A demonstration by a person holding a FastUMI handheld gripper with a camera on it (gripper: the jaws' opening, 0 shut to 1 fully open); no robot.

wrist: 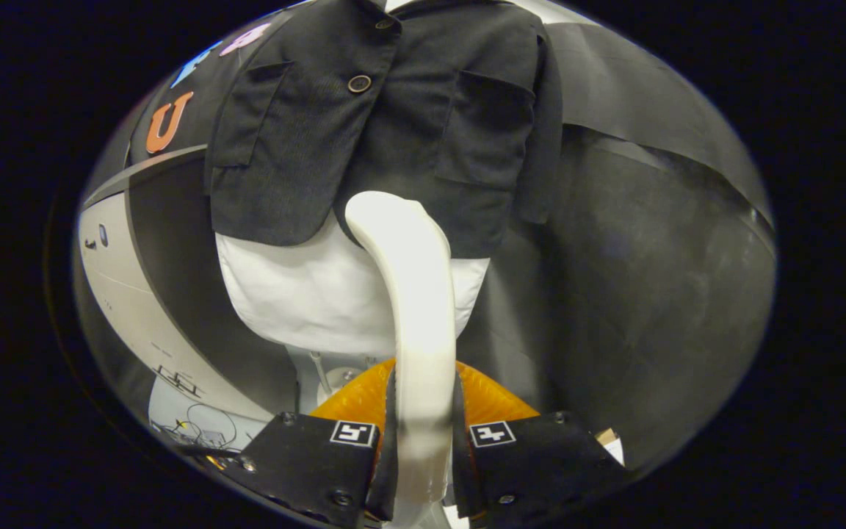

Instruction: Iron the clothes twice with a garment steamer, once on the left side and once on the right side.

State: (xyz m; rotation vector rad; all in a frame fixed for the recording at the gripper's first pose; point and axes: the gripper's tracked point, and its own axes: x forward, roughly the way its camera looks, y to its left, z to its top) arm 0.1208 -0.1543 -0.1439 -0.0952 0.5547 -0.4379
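steamer clamped between jaws — jacket beyond

**Hanging support and the pale surface below**

A white, rounded, cloth-covered form carries the black buttoned jacket with patch pockets. The jacket drapes over the form's upper part, and the form's lower edge bulges out beneath the hem. Whether the form is a dummy's torso or a shirt underneath cannot be told. Under it a thin pale pole runs down to a round pale base, which is partly hidden. Lower, left of the fingers, lies a flat white surface — thin dark wires lie tangled on it. The tool has both fingers clamped on the white curved steamer handle.
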